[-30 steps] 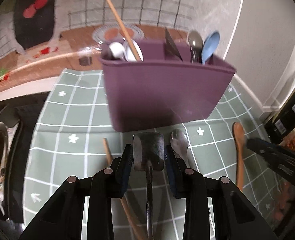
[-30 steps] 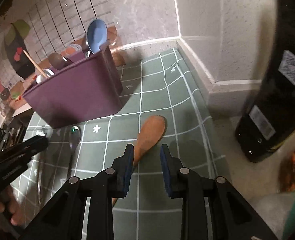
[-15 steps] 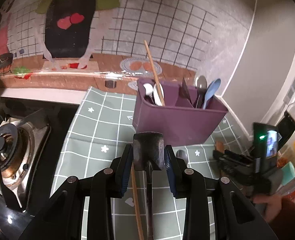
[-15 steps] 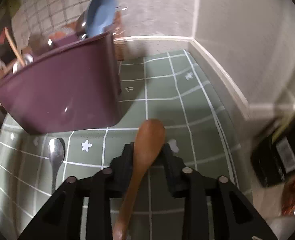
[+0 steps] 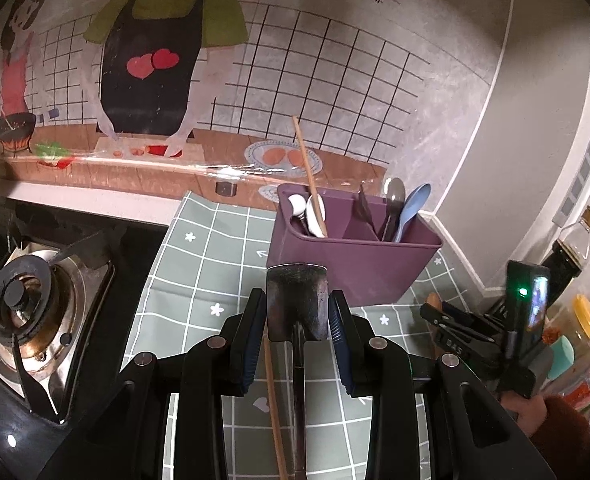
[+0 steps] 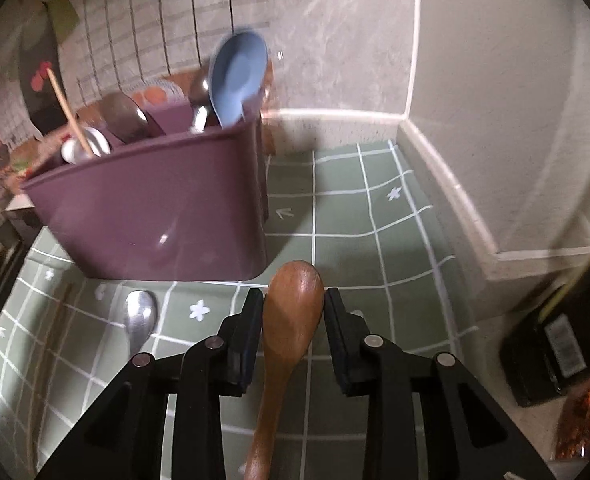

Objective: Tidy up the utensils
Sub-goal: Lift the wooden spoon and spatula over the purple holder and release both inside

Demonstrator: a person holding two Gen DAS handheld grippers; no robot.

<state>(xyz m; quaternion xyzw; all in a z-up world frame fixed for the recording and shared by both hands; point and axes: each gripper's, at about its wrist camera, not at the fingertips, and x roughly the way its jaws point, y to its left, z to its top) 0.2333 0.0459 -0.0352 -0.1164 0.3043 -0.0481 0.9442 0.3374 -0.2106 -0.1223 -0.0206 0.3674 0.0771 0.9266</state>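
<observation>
My left gripper point(image 5: 297, 312) is shut on a dark metal spatula point(image 5: 297, 280), held up above the green checked mat point(image 5: 215, 264) in front of the purple utensil holder point(image 5: 355, 264). The holder point(image 6: 155, 216) has white spoons, a chopstick, a metal spoon and a blue spoon standing in it. My right gripper point(image 6: 293, 300) is low over the mat, its jaws closing on the bowl of a wooden spoon point(image 6: 293, 320), pads touching its sides. A metal spoon point(image 6: 139, 316) and a chopstick point(image 5: 273, 392) lie on the mat.
A gas burner point(image 5: 27, 308) sits left of the mat. Bottles and jars point(image 5: 571, 248) stand at the right by the wall corner, with a dark bottle point(image 6: 555, 340) close to my right gripper. The holder stands near the back wall.
My left gripper rose and drew back from the holder with the spatula. My right gripper slid forward over the wooden spoon, widened, then closed in on its bowl.
</observation>
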